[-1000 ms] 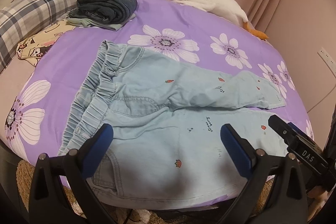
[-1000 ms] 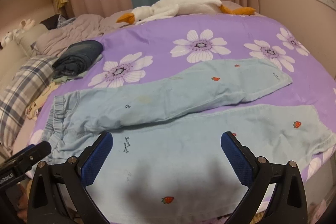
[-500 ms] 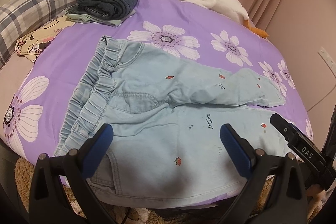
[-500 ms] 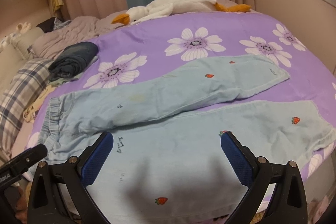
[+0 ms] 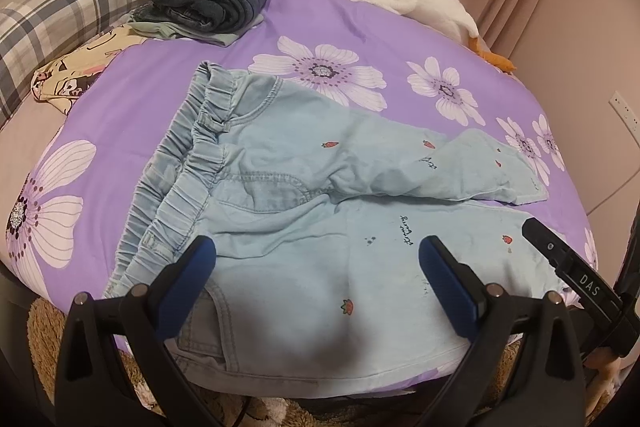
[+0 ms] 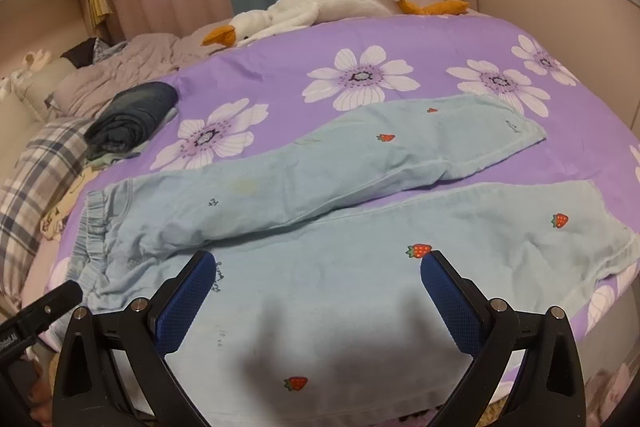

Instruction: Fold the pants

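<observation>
Light blue pants (image 5: 304, 211) spread flat on the purple flowered bed (image 5: 320, 23), waistband (image 5: 188, 163) toward the plaid pillow (image 5: 60, 15), two legs running away to the right and splayed slightly apart. Soft, light denim by the look of it: likely to drape and sag, not slippery, nothing fragile, thicker and stiffer along the gathered waistband and the hems. Best taken at the waistband corner and at a leg hem (image 6: 612, 251), pinching both layers together. Left gripper (image 5: 316, 259) hovering over the seat near the bed's near edge, fingers (image 5: 188, 287) wide apart, holding nothing. Right gripper (image 6: 318, 275) over the nearer leg, fingers (image 6: 448, 303) likewise spread and empty, cloth between and below them, contact not evident. No fold yet made.
</observation>
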`<state>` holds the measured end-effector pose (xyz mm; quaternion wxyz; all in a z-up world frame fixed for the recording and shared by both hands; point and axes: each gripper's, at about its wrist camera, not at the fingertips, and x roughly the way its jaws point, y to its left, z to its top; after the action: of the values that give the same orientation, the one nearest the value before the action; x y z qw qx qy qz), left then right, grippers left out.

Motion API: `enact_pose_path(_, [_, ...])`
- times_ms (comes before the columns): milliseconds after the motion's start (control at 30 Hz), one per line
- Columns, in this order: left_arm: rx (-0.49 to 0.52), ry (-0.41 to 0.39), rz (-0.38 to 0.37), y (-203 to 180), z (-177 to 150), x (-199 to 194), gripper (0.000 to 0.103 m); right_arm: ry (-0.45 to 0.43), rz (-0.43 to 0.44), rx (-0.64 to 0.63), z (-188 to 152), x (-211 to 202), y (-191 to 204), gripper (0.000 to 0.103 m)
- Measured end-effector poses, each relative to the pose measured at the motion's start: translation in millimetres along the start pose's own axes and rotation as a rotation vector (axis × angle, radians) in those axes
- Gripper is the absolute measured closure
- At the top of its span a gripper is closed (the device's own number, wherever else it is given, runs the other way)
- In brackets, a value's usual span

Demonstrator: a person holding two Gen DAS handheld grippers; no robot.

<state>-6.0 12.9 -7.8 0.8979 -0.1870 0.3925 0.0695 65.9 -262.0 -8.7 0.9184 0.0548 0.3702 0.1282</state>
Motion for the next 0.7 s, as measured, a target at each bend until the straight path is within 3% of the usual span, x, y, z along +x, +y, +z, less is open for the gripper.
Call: enact_pose_path(700, [-0.019,0.007,0.017,6.1,-0.4,2.2,0.002,0.007,0.003,0.058,0.9,-0.4,-21.5,0.001])
